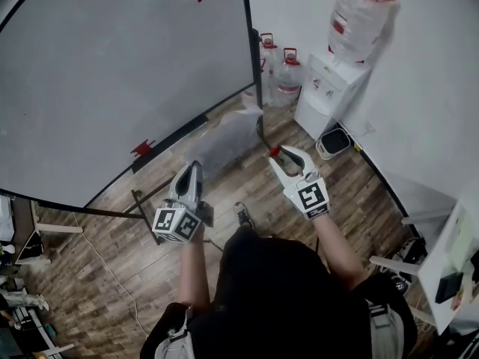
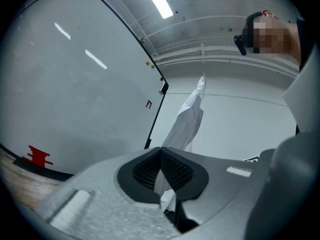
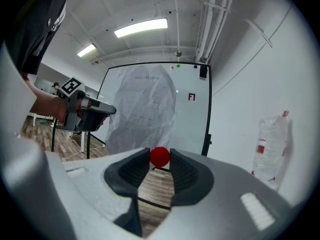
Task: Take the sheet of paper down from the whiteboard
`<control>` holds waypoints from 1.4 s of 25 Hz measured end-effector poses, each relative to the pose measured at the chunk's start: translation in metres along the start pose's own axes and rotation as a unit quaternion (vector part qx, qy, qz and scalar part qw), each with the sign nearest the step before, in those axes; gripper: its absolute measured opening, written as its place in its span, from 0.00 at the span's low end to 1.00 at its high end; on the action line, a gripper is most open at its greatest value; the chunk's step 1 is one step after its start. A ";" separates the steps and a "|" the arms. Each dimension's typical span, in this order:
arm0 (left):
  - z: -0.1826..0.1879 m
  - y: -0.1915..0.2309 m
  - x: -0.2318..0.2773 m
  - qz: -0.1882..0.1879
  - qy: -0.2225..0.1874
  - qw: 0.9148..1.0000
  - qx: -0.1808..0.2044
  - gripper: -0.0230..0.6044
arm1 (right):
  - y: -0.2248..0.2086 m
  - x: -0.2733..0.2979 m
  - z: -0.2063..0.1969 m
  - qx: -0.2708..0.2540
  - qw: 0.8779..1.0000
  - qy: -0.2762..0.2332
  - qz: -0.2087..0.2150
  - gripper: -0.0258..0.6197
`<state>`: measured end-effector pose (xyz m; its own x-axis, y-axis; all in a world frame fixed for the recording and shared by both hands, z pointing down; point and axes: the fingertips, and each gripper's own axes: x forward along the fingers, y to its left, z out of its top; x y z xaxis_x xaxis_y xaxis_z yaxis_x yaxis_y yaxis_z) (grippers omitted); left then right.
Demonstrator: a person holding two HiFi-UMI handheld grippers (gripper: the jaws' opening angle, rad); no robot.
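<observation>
The sheet of paper (image 1: 228,140) is off the whiteboard (image 1: 112,73) and hangs crumpled in the air in front of its lower right corner. My left gripper (image 1: 192,169) is shut on one edge of it. In the left gripper view the paper (image 2: 187,121) rises from between the closed pads of the left gripper (image 2: 161,156). My right gripper (image 1: 278,155) sits just right of the sheet, shut on a small red round magnet (image 1: 275,151). The right gripper view shows the magnet (image 3: 160,156) pinched at the jaw tips, with the paper (image 3: 145,111) and the left gripper (image 3: 95,115) beyond.
The whiteboard stands on a dark frame with feet (image 1: 142,204) on the wood floor. A water dispenser (image 1: 329,88), two water bottles (image 1: 281,69) and a small bin (image 1: 333,142) stand by the white wall. A cable (image 1: 105,264) trails over the floor.
</observation>
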<state>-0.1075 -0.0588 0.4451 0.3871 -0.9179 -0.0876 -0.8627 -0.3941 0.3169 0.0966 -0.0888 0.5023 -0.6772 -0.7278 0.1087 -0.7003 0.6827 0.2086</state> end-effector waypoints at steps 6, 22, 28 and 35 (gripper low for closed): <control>0.000 0.001 -0.005 0.001 -0.002 1.000 -0.001 0.05 | 0.004 -0.001 0.001 -0.003 1.000 0.001 0.004 0.24; -0.002 -0.003 -0.002 0.000 -0.003 1.000 -0.004 0.05 | 0.000 -0.001 0.000 -0.010 1.000 0.004 0.007 0.24; -0.004 -0.004 -0.001 0.000 -0.002 1.000 -0.006 0.05 | -0.001 -0.001 -0.001 -0.009 1.000 0.005 0.006 0.24; -0.006 -0.003 -0.001 0.001 -0.002 1.000 -0.007 0.05 | -0.004 -0.002 -0.004 -0.012 1.000 0.005 0.005 0.24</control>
<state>-0.1029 -0.0564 0.4495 0.3836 -0.9190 -0.0911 -0.8589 -0.3913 0.3303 0.1009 -0.0903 0.5049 -0.6815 -0.7219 0.1203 -0.6881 0.6880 0.2304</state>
